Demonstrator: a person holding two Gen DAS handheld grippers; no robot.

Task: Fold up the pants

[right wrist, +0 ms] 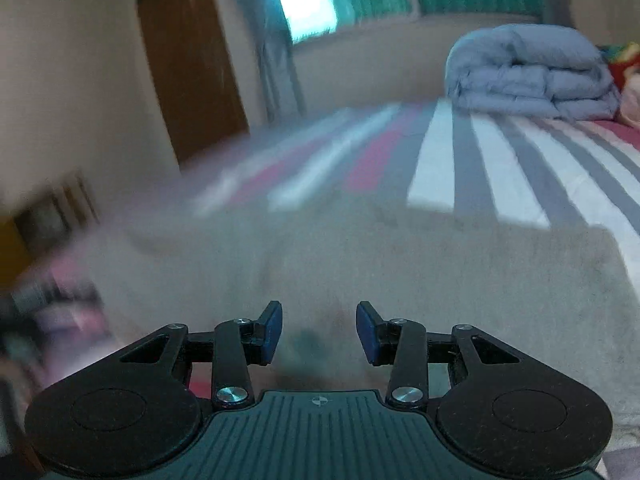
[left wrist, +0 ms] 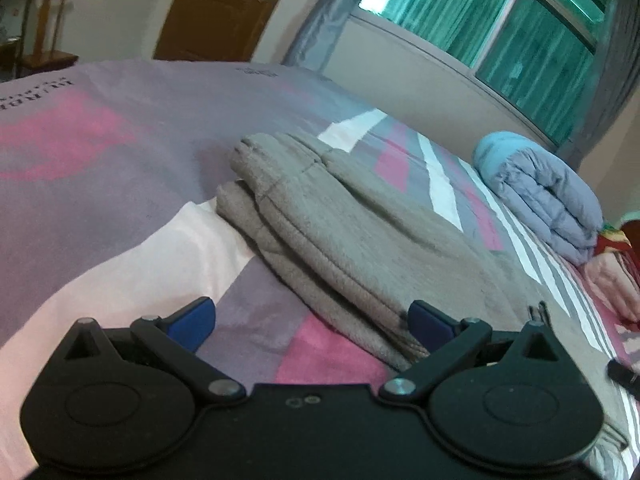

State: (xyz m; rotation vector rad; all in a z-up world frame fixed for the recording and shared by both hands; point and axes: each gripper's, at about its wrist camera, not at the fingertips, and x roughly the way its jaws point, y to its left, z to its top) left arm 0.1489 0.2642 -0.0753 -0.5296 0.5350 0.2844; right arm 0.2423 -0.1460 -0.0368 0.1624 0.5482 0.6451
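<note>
The grey-beige pants [left wrist: 352, 232] lie folded in a long stack on the striped bed sheet [left wrist: 100, 152]. My left gripper [left wrist: 311, 322] hovers low at the near end of the stack, open wide. Its right pad [left wrist: 430, 320] is by the pants' edge and its left pad [left wrist: 192, 322] is over bare sheet. In the blurred right wrist view, my right gripper [right wrist: 320, 332] is over the broad flat part of the pants [right wrist: 420, 264], pads apart. I see the fabric through the gap and nothing clamped.
A folded blue-grey duvet [left wrist: 552, 208] [right wrist: 528, 76] sits at the far right of the bed. A person's hand [left wrist: 616, 284] rests on the sheet at the right edge. A brown door [left wrist: 224, 4], a green-curtained window [left wrist: 520, 28] and a wooden chair [left wrist: 44, 28] stand behind.
</note>
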